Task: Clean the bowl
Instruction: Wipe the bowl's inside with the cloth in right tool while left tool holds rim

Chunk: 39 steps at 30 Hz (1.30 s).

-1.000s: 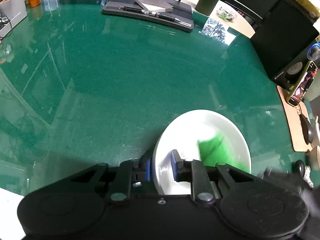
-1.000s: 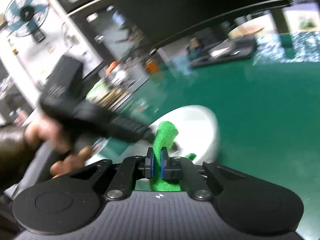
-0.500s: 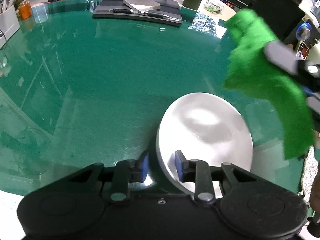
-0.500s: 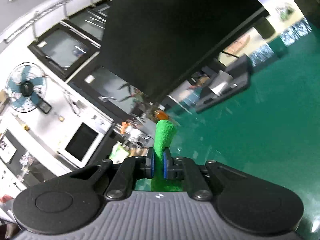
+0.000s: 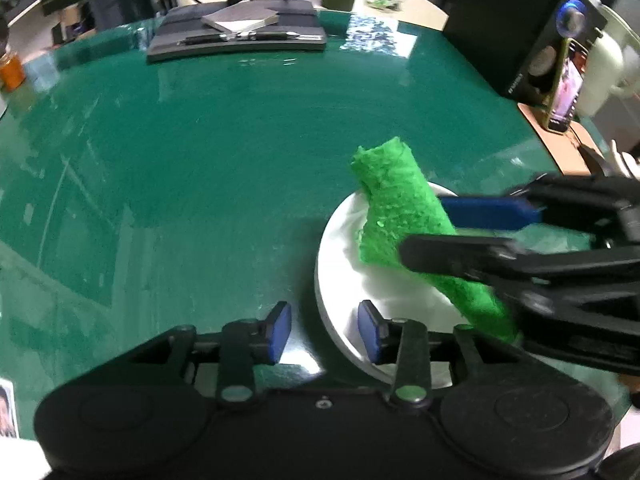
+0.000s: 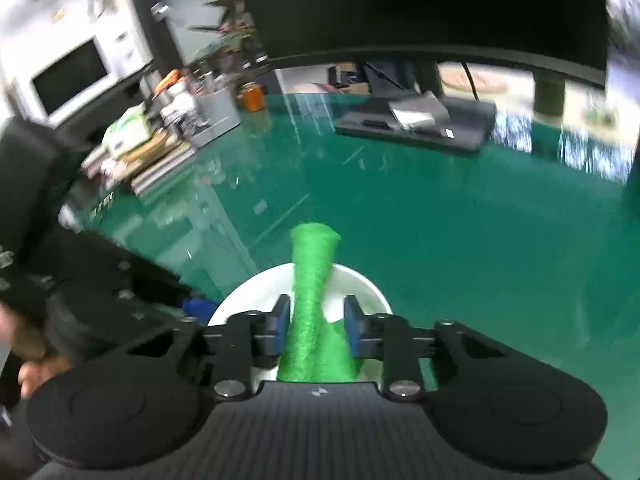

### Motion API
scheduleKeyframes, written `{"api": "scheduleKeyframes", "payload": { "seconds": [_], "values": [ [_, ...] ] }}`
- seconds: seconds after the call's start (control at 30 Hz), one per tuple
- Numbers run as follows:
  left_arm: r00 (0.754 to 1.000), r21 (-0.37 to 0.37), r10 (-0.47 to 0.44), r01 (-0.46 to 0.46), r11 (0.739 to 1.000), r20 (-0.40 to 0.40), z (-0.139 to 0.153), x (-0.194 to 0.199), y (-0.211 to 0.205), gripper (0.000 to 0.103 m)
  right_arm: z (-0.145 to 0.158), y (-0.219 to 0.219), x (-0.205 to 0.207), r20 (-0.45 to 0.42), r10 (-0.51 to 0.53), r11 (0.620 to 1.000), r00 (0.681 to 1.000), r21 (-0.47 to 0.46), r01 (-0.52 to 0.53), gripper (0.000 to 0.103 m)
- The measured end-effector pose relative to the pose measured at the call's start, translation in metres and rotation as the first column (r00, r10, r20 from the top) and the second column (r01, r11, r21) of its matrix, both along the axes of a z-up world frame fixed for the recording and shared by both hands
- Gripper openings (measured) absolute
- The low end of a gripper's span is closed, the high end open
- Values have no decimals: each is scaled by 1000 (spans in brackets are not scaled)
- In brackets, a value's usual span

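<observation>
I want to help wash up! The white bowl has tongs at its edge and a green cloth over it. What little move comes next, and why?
Probably shut the left tongs on the bowl rim. They are open, one finger inside the rim and one outside, so nothing steadies the bowl. The green cloth stands over it between the right tongs.

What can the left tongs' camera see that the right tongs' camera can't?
Only the left wrist view shows the phone standing at the table's right edge and the pens on the dark tray.

Only the right wrist view shows the white microwave and the white container of clutter.

Both show the white bowl on the green table, the rolled green cloth over it, and an orange jar.
</observation>
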<state>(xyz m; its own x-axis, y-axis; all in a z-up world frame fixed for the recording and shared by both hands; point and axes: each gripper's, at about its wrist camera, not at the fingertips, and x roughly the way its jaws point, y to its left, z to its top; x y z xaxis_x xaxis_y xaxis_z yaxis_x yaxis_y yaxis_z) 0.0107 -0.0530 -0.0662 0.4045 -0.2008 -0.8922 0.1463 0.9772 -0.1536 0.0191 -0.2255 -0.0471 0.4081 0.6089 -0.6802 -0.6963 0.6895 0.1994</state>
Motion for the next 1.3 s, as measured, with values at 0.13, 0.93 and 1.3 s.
{"api": "scheduleKeyframes", "payload": {
  "seconds": [0.13,0.93,1.3],
  "values": [
    [998,12,-66,66,998,17,0,2,0,44,10,3,-11,61,-1,995,998,-100,7,23],
    [941,-27,-313,319,947,124,-4,2,21,47,-29,80,14,-89,-216,950,972,-249,189,8],
    [935,-19,-334,338,941,117,-4,6,21,47,-26,86,28,-193,-48,915,980,-403,-34,6]
  ]
}}
